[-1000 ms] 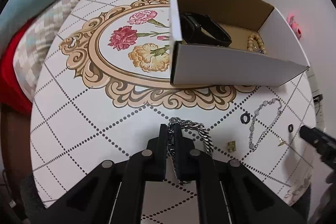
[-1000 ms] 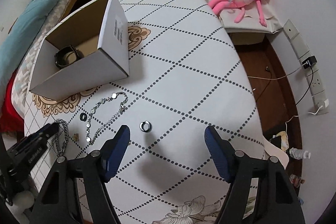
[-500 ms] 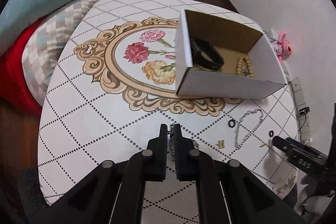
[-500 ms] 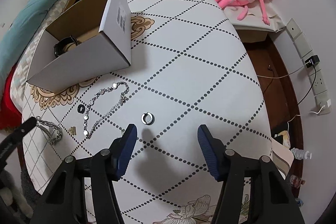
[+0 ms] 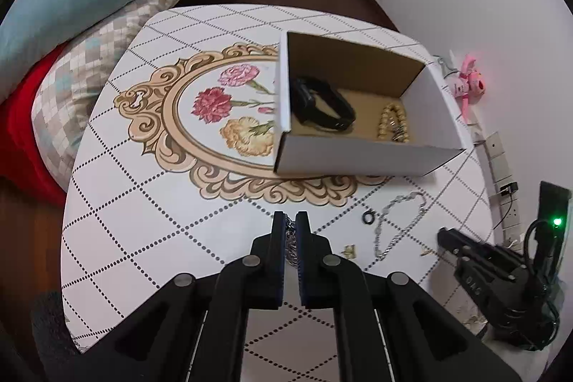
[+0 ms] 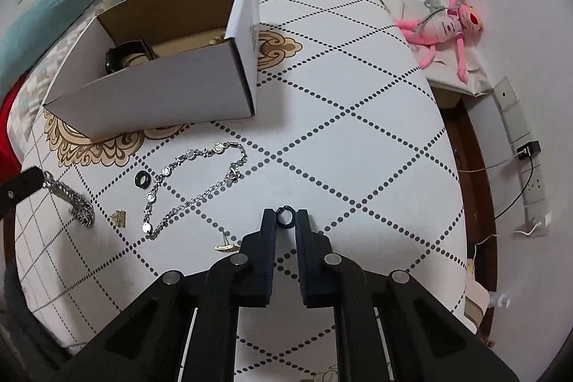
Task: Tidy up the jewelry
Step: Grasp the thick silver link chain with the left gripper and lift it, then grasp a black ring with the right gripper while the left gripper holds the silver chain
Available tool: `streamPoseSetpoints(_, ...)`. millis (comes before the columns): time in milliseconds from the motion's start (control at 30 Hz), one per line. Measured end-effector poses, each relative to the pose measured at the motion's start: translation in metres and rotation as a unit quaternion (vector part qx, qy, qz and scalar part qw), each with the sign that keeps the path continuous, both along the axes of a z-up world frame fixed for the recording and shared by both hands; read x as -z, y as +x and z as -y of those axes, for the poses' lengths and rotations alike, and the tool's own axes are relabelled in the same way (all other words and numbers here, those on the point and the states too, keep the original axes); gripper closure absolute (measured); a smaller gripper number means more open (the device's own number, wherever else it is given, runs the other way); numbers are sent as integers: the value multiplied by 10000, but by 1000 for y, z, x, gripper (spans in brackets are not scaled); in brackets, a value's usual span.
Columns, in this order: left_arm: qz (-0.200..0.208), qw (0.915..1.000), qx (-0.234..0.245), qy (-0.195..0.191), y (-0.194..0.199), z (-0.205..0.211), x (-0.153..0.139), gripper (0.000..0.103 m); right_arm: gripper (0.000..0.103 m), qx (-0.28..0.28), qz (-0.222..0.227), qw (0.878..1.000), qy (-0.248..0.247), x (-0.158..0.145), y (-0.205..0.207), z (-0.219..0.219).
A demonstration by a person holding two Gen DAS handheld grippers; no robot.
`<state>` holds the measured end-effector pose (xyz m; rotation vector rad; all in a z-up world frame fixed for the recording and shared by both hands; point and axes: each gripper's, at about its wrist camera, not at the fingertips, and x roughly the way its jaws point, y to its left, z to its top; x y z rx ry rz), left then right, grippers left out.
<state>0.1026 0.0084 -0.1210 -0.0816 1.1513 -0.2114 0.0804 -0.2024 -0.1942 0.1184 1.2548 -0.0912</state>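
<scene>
The left gripper (image 5: 290,219) pinches the dangling chain bracelet (image 6: 70,196); the right gripper (image 6: 285,216) clamps a ring (image 6: 285,216) at its fingertips. Either could slip before reaching the box (image 6: 161,92) ahead.

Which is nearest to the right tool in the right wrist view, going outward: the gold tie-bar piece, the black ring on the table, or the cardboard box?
1. gold tie-bar piece, just left of the right tool.
2. black ring, farther left, beside the silver bracelet.
3. cardboard box, far left at the back.

Patterned table (image 6: 358,131), box (image 6: 161,95), bracelet (image 6: 193,181), rings (image 6: 142,180)
</scene>
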Motion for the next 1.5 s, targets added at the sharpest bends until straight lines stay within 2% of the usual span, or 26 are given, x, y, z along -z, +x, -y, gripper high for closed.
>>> streamPoseSetpoints(33,18,10000,24,-45,0,1,-4,100,94,23,-6,10000,76,0,0,0)
streamPoseSetpoints(67,39,9999,44,-85,0,2,-8,100,103,38,35,9999,146,-3,-1,0)
streamPoseSetpoints(200,136,9993,135,-322,2,6,-26,100,103,39,141,9990,411,-18,-2,0)
streamPoseSetpoints(433,390,9979,189,-476,6,9,-53,100,103,228,508,9931,1028,-46,-3,11)
streamPoseSetpoints(467,385,9979,188,-478,7,10,-53,100,103,221,503,9924,1105,-46,-1,13)
streamPoseSetpoints(533,364,9981,187,-465,8,11,-50,100,99,144,188,9896,1417,-38,7,10)
streamPoseSetpoints(600,322,9983,174,-449,7,9,-46,100,83,17,52,9897,1428,-30,13,7)
streamPoseSetpoints(633,286,9986,160,-418,6,8,-42,100,70,-68,71,9901,1400,-27,13,1)
streamPoseSetpoints(667,258,9988,147,-386,5,7,-39,100,68,-153,66,9900,1398,-25,12,-3)
streamPoseSetpoints(867,-18,9997,28,-256,0,-3,-12,100,68,-698,-38,9929,964,-11,8,-37)
streamPoseSetpoints(967,-97,9997,-11,-231,-3,-8,-5,100,70,-866,-163,9949,490,1,5,-51)
streamPoseSetpoints(1000,-112,9997,-26,-235,-3,-9,-3,100,72,-941,-40,9951,310,0,2,-56)
streamPoseSetpoints(1067,-124,9996,-37,-248,-3,-10,-2,102,91,-1014,-1,9948,18,2,-1,-62)
streamPoseSetpoints(1100,-122,9996,-38,-255,-4,-10,-2,102,91,-1019,30,9948,-63,2,-2,-63)
streamPoseSetpoints(1267,-36,9994,15,-344,-5,-7,-12,103,91,-866,65,9959,241,-2,-4,-53)
streamPoseSetpoints(1500,90,9968,-86,-795,-5,-22,-34,100,91,-530,462,9943,799,-52,-2,-20)
